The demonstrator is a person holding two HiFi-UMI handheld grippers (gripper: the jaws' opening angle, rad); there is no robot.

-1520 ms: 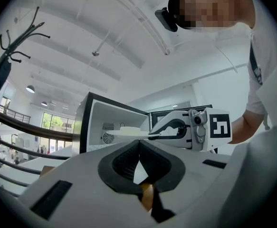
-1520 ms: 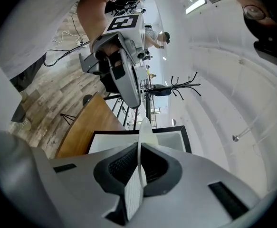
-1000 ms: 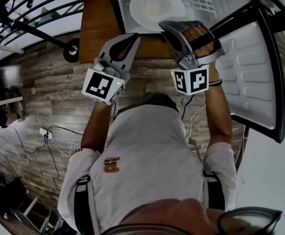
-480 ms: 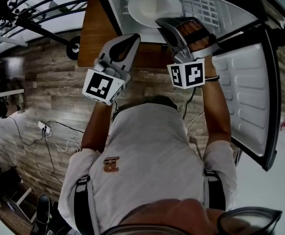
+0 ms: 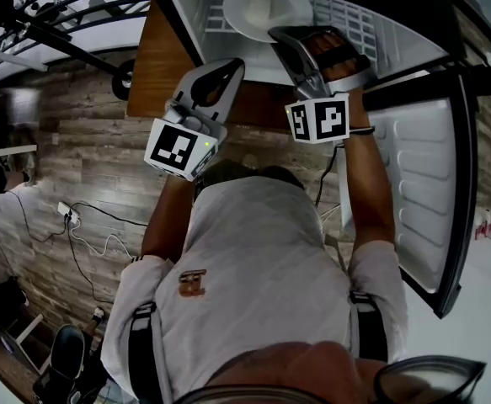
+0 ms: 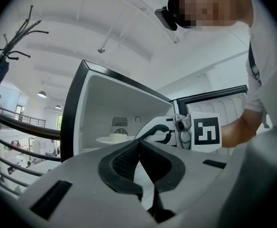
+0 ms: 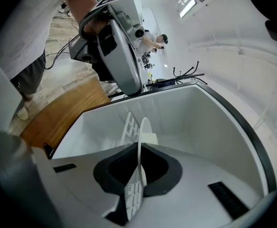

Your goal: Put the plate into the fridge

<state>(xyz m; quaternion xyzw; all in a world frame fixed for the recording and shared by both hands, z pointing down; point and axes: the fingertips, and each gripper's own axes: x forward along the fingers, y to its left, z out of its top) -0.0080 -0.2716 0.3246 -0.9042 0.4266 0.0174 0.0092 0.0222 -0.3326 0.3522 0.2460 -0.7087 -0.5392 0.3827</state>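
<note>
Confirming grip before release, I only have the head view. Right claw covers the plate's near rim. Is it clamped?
Observer: Yes. The right gripper view shows the right claw shut on the white plate, which sits edge-on in its grip.
Operator: Plate level?
Observer: The left gripper view shows it side-on, roughly level, inside the fridge opening.
Operator: Other side?
Observer: The left claw is shut, with nothing in it.
</note>
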